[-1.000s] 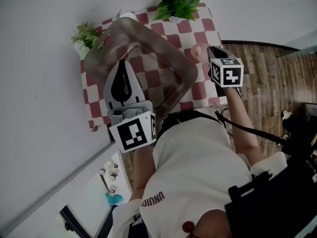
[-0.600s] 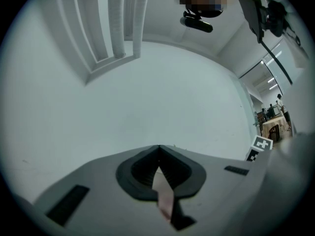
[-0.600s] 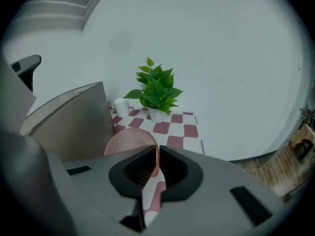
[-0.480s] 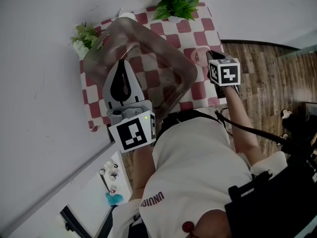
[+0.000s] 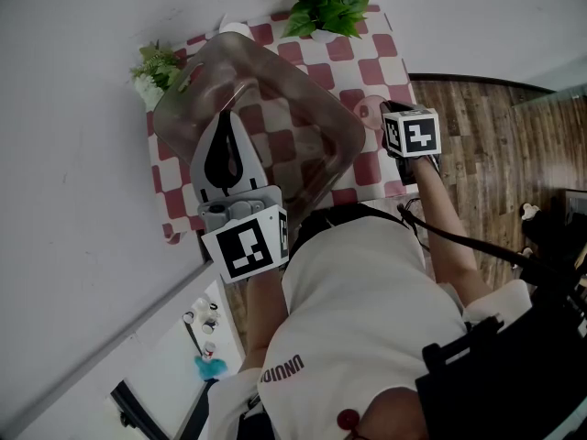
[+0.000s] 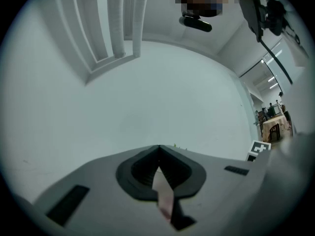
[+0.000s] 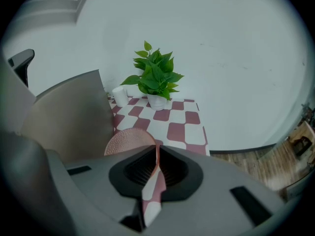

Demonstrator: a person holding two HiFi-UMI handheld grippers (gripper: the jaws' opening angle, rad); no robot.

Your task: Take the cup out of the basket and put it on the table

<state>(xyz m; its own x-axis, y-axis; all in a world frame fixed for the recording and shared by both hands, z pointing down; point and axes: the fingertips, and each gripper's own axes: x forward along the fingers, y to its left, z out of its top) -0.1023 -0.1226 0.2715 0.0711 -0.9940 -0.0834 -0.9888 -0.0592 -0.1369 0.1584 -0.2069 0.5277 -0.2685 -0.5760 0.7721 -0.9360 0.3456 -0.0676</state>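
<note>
The pink dimpled cup (image 7: 129,140) hangs just right of the translucent basket (image 5: 266,122), low over the red-checked table (image 5: 369,166). My right gripper (image 7: 156,150) is shut on the cup's rim; in the head view that gripper (image 5: 387,110) sits mostly under its marker cube, with the cup (image 5: 371,108) showing faintly beside it. My left gripper (image 5: 229,125) lies over the basket's near-left part with its jaws shut. In the left gripper view the left gripper (image 6: 158,155) faces a white wall, and nothing shows between its jaws.
A large potted plant (image 5: 326,3) and a white cup (image 5: 237,29) stand at the table's far edge, and a smaller plant (image 5: 158,62) sits at its far left corner. The basket wall (image 7: 69,117) rises left of the pink cup. Wooden floor (image 5: 486,145) lies right of the table.
My right gripper has shifted slightly left with the pink cup and brought it lower, closer to the table. The left gripper and the basket have stayed where they were.
</note>
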